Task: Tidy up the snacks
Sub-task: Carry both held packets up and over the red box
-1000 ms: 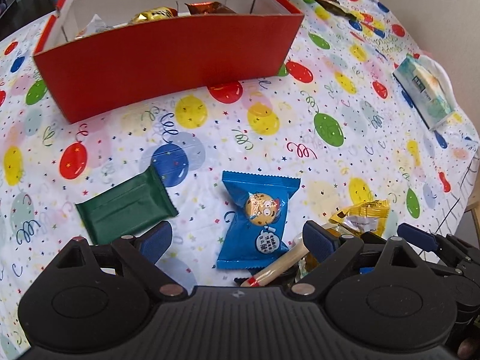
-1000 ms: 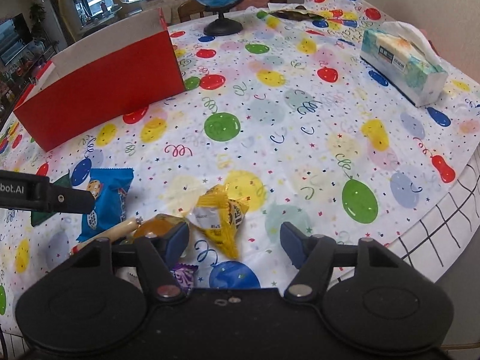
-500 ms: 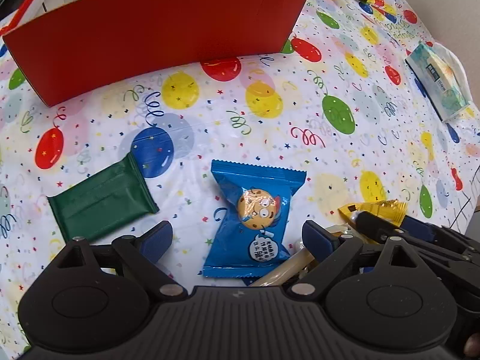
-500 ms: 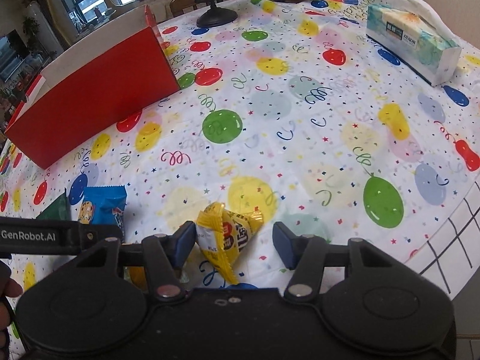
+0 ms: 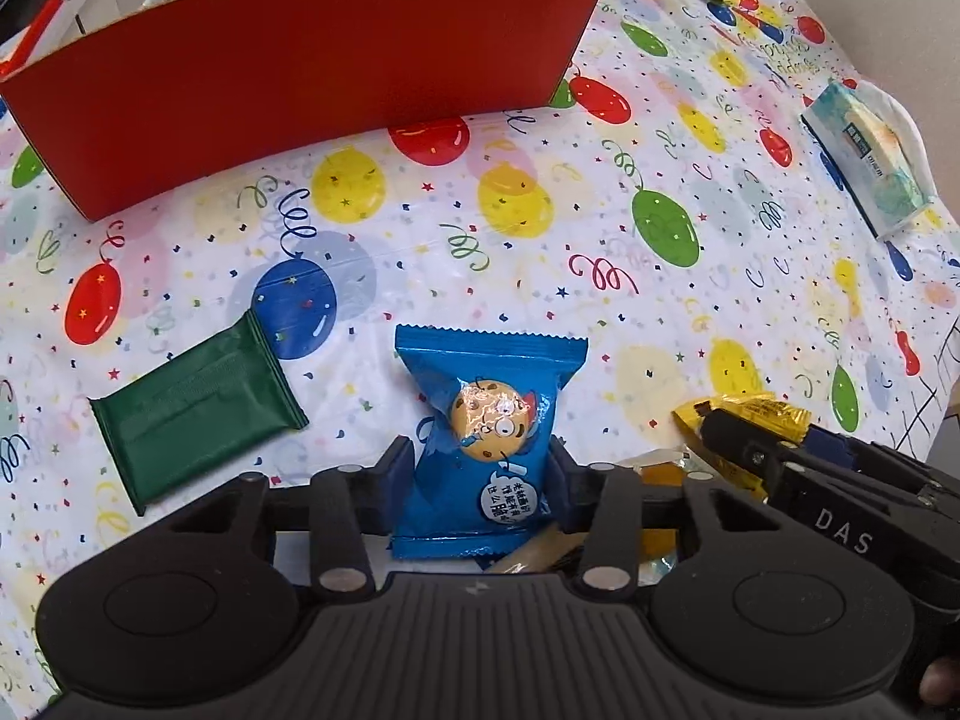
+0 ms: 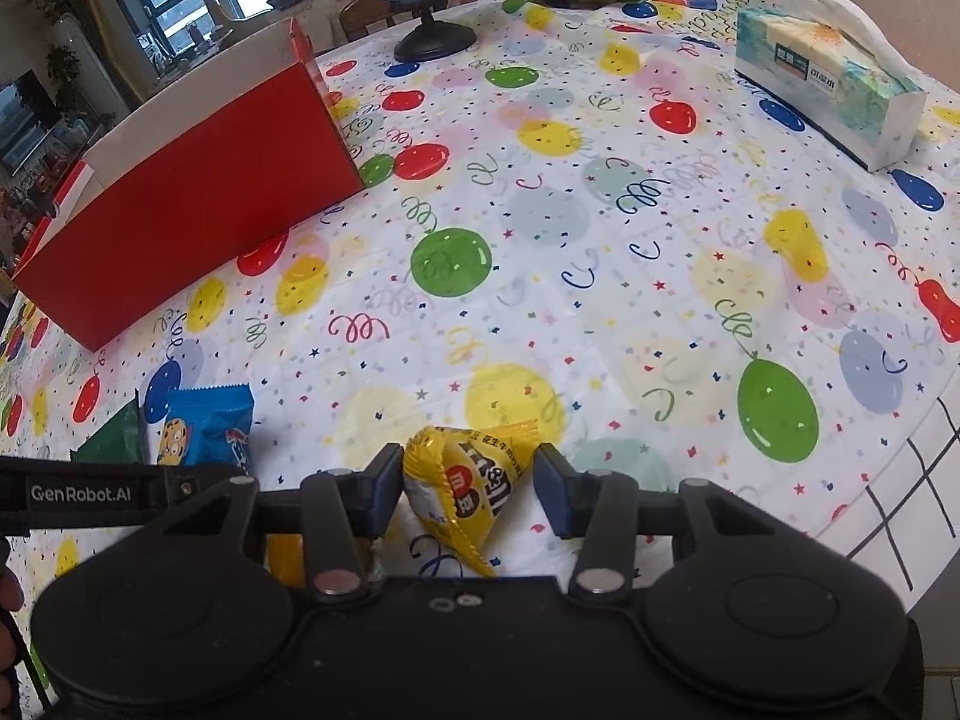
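Both pairs of tongs are closing on snacks that lie on the balloon-print tabletop (image 6: 600,312), so the sorting looks to be in mid-course. The left tongs (image 5: 480,474) have their pads against the sides of the blue cookie packet (image 5: 480,438), which they grip. The right tongs (image 6: 468,474) straddle the yellow candy packet (image 6: 465,486); one pad touches it, the other stands just off, so no firm grip yet. Near the blue packet a green packet (image 5: 192,408) lies untouched, and a few more wrappers sit under the tongs. The red box (image 5: 300,60), presumably the destination, stands well apart; its contents are hidden in both views.
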`<action>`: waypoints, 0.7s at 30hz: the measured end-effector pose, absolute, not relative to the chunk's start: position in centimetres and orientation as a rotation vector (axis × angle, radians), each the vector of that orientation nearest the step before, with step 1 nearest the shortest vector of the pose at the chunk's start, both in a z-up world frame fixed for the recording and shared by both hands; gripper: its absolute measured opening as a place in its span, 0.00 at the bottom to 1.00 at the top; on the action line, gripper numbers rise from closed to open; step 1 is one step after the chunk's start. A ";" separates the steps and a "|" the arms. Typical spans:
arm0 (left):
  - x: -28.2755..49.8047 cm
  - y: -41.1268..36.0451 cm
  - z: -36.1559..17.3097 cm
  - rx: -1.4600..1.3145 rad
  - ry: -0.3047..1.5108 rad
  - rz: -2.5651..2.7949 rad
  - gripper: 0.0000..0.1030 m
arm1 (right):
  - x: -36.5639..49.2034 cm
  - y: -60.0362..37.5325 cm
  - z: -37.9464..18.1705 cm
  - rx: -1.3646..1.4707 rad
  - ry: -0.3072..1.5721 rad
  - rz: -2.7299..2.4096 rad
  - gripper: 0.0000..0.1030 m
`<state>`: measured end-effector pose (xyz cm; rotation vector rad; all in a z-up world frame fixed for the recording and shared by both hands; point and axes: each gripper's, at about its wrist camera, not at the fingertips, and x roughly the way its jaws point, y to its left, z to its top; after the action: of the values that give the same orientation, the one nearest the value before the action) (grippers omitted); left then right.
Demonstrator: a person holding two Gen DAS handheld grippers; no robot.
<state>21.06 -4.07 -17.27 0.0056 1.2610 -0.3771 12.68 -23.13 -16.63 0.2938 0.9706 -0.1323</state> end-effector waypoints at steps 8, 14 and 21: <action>21.2 -2.9 -16.2 -0.042 1.244 -0.366 0.38 | 12.0 -22.7 -15.0 0.269 0.932 -0.125 0.42; 20.8 -1.9 -13.8 -0.068 1.203 -0.357 0.38 | 11.2 -22.3 -12.5 0.263 0.878 -0.105 0.42; 20.4 -0.3 -10.7 -0.091 1.126 -0.339 0.38 | 10.8 -21.0 -9.9 0.249 0.825 -0.069 0.42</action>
<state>20.37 -0.27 -10.68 -0.0911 1.1255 -0.3390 10.79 -21.04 -9.89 0.2493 0.8247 -0.0691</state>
